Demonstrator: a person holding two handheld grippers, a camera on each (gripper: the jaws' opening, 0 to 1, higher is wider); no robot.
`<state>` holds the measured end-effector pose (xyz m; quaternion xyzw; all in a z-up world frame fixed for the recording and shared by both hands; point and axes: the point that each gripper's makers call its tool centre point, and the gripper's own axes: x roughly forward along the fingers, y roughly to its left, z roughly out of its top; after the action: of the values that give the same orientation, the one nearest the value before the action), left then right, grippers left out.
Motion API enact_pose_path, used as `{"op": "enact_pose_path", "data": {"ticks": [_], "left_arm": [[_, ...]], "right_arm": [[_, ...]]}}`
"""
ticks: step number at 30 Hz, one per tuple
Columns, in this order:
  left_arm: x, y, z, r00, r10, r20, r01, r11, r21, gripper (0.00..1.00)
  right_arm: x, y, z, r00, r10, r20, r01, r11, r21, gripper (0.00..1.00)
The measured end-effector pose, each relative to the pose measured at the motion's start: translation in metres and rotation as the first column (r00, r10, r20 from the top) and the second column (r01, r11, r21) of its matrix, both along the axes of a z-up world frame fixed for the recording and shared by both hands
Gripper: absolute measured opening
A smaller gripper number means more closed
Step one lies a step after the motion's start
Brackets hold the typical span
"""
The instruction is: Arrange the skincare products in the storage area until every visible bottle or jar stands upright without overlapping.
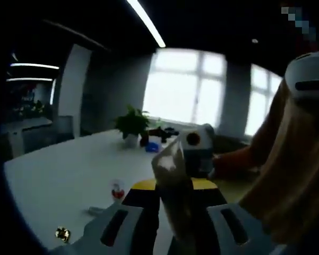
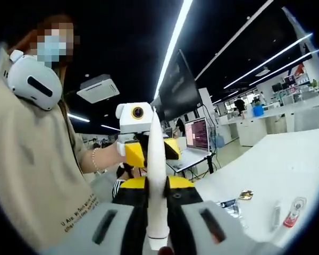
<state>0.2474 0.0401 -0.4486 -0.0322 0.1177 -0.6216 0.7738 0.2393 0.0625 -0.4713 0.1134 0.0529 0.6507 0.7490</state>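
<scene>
In the right gripper view, nearest to us, our right gripper (image 2: 158, 234) had its jaws closed on a white tube (image 2: 156, 180), which stood upright between them with its cap end down and its flat crimped end rising. Just behind the tube's tip, the left gripper (image 2: 147, 149) came in from the left, held by a hand with a bead bracelet (image 2: 97, 160). The person in a beige shirt (image 2: 32, 175) stood at the left with a white headset (image 2: 32, 79) hanging at the shoulder. To the right, on the white counter (image 2: 276, 164), lay a small gold wrapper (image 2: 246, 195), a clear packet (image 2: 228, 206), a slim white tube (image 2: 276, 215) and a red-and-white sachet (image 2: 294, 209). Farther back we saw a monitor (image 2: 197, 134) and ceiling light strips (image 2: 175, 40).

In the left gripper view, our left gripper (image 1: 173, 228) was clamped on the same tube (image 1: 173, 180), seen here as a blurred pale shape between the jaws. The right gripper (image 1: 196, 151) sat just beyond it. On the counter (image 1: 69, 170) to the left lay a gold wrapper (image 1: 62, 234) and a small red-and-white item (image 1: 117, 190). Farther off stood a potted plant (image 1: 132, 126) near bright windows (image 1: 183, 85).
</scene>
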Motion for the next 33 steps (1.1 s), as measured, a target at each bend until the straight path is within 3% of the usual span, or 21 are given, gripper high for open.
{"op": "enact_pose_path", "data": {"ticks": [4,11,19,28,33], "left_arm": [[0.003,0.000,-0.009,0.998,0.031,-0.063,-0.030,0.999,0.021,0.15],[0.006,-0.015,-0.040,0.996,0.066,-0.051,-0.062,0.994,0.091,0.08],[0.009,-0.018,-0.069,0.995,0.047,-0.091,-0.035,0.992,0.125,0.07],[0.011,-0.018,-0.110,0.996,0.028,-0.088,-0.011,0.981,0.192,0.07],[0.010,-0.016,-0.133,0.998,0.026,-0.059,-0.012,0.974,0.226,0.07]], "right_arm": [[0.003,-0.001,-0.011,0.999,-0.005,0.034,0.007,0.998,-0.069,0.12],[0.009,-0.007,-0.048,0.997,-0.043,0.063,0.056,0.974,-0.219,0.20],[0.011,-0.010,-0.074,0.997,-0.070,0.032,0.076,0.965,-0.252,0.20],[0.018,-0.006,-0.122,0.995,-0.089,0.035,0.095,0.921,-0.378,0.22],[0.018,-0.004,-0.144,0.994,-0.104,0.025,0.105,0.906,-0.410,0.22]]}}
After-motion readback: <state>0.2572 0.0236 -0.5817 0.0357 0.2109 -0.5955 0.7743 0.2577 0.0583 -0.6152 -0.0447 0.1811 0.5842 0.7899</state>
